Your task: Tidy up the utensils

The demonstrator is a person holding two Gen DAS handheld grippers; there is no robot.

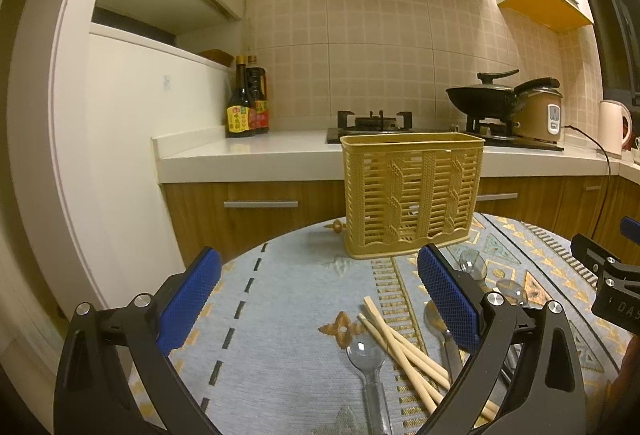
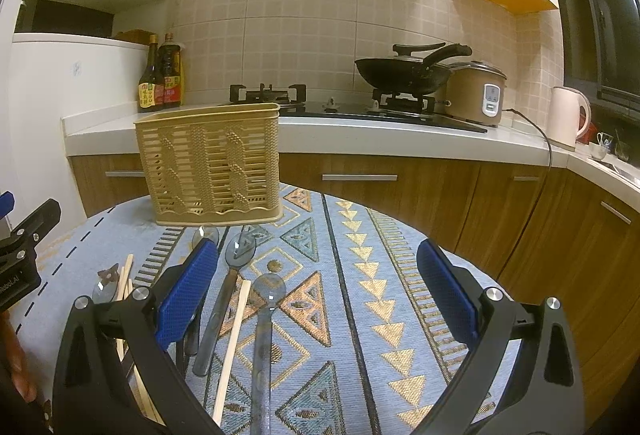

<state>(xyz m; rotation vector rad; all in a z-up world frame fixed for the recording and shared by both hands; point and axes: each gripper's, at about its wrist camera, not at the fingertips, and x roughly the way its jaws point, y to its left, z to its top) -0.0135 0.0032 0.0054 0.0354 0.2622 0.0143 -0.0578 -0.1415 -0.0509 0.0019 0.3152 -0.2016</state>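
From the left wrist view, the left gripper [image 1: 320, 299] hangs over the patterned tablecloth [image 1: 280, 295] with its blue fingers spread wide and nothing between them. Straight ahead of it stands the yellow slatted utensil basket [image 1: 412, 195], upright, seemingly with nothing in it yet. Just inside its right finger lie the wooden chopsticks [image 1: 404, 347], fanned in a loose bundle, with a clear plastic spoon [image 1: 366, 355] beside them and more spoons partly hidden behind that finger. The wide spread looks like readiness for a first pick, and the chopsticks are the nearest candidate. Over to the right wrist view: the right gripper [image 2: 318, 295] is equally agape and empty, the basket sitting ahead and to its left. This camera gives what the other hides: a dark-handled spoon [image 2: 230, 291], a second clear spoon [image 2: 268, 323] and a single stray chopstick [image 2: 234, 343], all lying lengthwise between its fingers, handles toward the camera. It also catches the left gripper's black body at its far left edge. The main chopstick bundle barely shows here behind the left finger.
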